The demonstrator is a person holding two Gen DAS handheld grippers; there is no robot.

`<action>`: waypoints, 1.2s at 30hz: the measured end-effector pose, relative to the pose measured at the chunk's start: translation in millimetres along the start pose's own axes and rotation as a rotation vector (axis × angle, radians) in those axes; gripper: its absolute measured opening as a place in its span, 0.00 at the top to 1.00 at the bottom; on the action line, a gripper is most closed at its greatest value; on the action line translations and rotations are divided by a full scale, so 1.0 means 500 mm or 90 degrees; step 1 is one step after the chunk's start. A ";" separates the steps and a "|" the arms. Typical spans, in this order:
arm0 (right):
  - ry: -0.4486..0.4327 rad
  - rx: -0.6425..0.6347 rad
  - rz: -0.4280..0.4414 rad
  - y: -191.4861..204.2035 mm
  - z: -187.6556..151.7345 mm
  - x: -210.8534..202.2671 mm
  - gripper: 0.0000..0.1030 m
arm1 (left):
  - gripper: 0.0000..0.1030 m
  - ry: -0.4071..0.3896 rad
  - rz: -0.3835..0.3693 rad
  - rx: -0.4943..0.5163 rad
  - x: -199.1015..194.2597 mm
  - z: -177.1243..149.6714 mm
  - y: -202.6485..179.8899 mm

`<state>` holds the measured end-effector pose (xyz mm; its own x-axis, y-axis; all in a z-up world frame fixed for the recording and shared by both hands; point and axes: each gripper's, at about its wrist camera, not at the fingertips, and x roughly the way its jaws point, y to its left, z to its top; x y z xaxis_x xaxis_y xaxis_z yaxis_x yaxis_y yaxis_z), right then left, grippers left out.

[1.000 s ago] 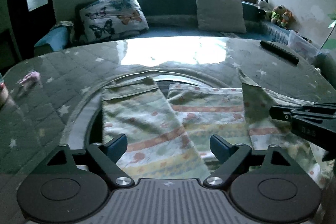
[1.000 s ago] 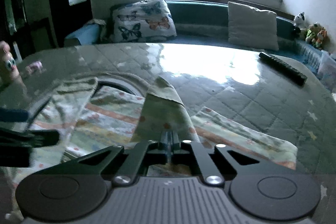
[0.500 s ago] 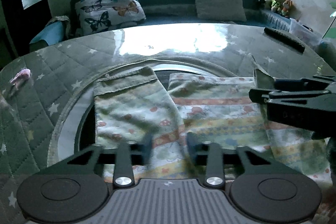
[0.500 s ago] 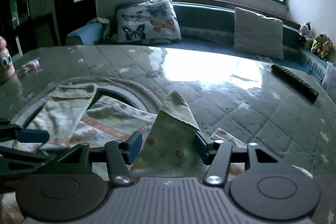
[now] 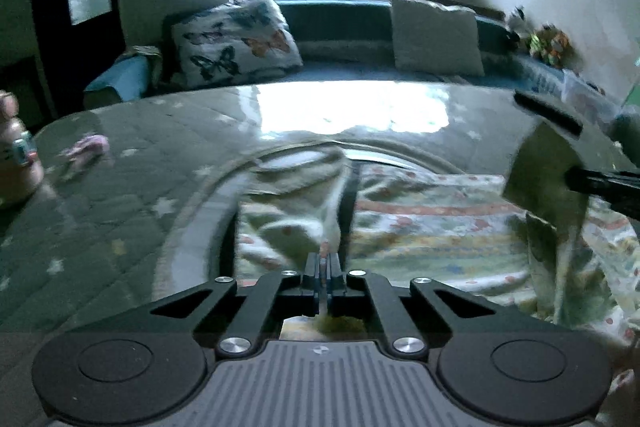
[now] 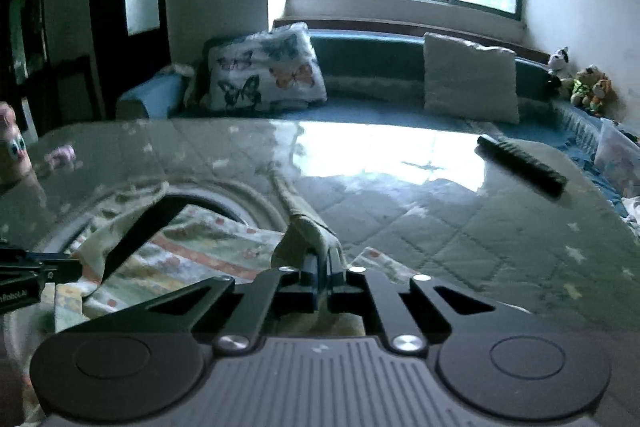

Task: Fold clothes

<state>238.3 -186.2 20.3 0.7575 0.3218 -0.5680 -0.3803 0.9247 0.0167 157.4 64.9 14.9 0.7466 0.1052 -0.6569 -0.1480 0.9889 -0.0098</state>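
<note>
Garment newly pinched; "Robot.AI" legible.

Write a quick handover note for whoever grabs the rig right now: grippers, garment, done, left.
Left gripper: shut on the patterned garment, pinching its left flap.
Right gripper: shut on the garment's right flap, raised into a peak.
Garment lies spread on the quilted table; remote sits far right, clear of it.
Done: both flaps gripped.
Left: probably bring the flaps over the middle, release, finish folding.
</note>
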 end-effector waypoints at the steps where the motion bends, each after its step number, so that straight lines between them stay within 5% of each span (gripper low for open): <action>1: -0.008 0.004 -0.001 -0.007 -0.001 -0.016 0.97 | 0.97 -0.006 0.004 -0.010 -0.012 -0.003 0.011; 12: -0.088 0.078 -0.053 -0.124 -0.053 -0.222 0.97 | 1.00 -0.055 0.043 -0.076 -0.145 -0.058 0.121; 19: -0.088 0.127 -0.110 -0.187 -0.124 -0.326 0.97 | 0.96 -0.051 0.007 -0.058 -0.146 -0.044 0.081; 21: -0.080 0.142 -0.129 -0.201 -0.150 -0.347 0.97 | 0.86 -0.052 -0.002 -0.050 -0.134 -0.030 0.055; 23: -0.072 0.157 -0.145 -0.213 -0.174 -0.364 0.97 | 0.56 -0.049 -0.007 -0.045 -0.119 -0.016 0.031; 27: -0.057 0.191 -0.174 -0.242 -0.215 -0.389 0.97 | 0.50 -0.036 0.002 -0.010 -0.068 0.011 -0.014; 30: -0.045 0.214 -0.191 -0.261 -0.242 -0.401 0.97 | 0.52 0.000 0.013 0.007 -0.011 0.017 -0.030; 33: -0.032 0.233 -0.204 -0.276 -0.267 -0.409 0.97 | 0.93 0.024 0.019 -0.002 0.016 0.007 -0.019; 36: -0.016 0.247 -0.214 -0.287 -0.294 -0.414 0.97 | 0.98 0.031 0.024 -0.016 0.018 -0.008 -0.001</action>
<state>58.2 -415.5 14.6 0.8183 -0.0058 -0.5747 0.1079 0.9837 0.1437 161.5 65.1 5.7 0.7079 0.1364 -0.6930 -0.1919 0.9814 -0.0029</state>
